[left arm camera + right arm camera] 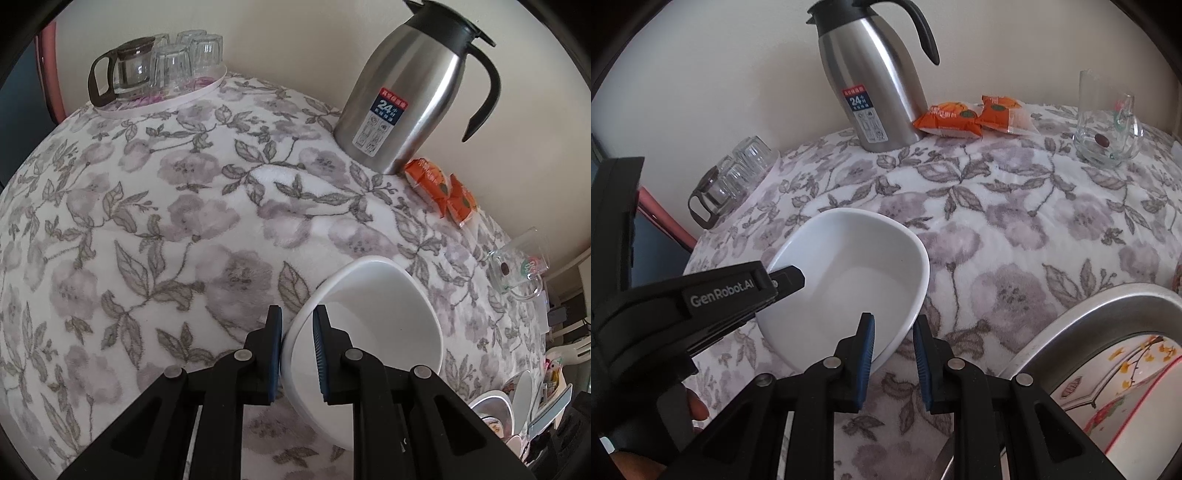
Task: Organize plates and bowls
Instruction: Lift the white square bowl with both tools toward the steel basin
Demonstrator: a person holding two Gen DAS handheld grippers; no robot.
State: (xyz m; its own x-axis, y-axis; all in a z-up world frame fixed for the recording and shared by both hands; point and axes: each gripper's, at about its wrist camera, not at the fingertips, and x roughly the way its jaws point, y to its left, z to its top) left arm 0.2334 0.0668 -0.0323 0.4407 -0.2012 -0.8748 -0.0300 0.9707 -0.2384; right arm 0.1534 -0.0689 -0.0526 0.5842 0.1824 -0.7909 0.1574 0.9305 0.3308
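the left gripper (297, 354) has its fingers nearly closed on the rim of the white bowl (369, 332), one finger outside the wall and one inside, so the bowl hangs tilted out ahead of the fingers and to their right, over the flowered desk (147, 221). the right gripper (894, 363) has its fingers a little apart astride the bowl's opposite rim, the left finger over the inside and the right one outside; whether they touch the rim i cannot tell, and they look not yet clamped. the step in hand seems to be passing or steadying the bowl, and it would go best if the right fingers close square on the rim before the left ones let go, keeping the bowl level so the thin smooth wall does not slip through the pads. just right of the right fingers lies the rim of a metal basin (1089, 314) with a patterned plate (1126, 376) inside, a likely place for the bowl; its raised edge must be cleared on the way in. straight ahead of both grippers the cloth lies open, while the flask (875, 85), the snack packs (971, 114), the mug (1104, 125) and the glasses (738, 173) stand well beyond the fingertips.
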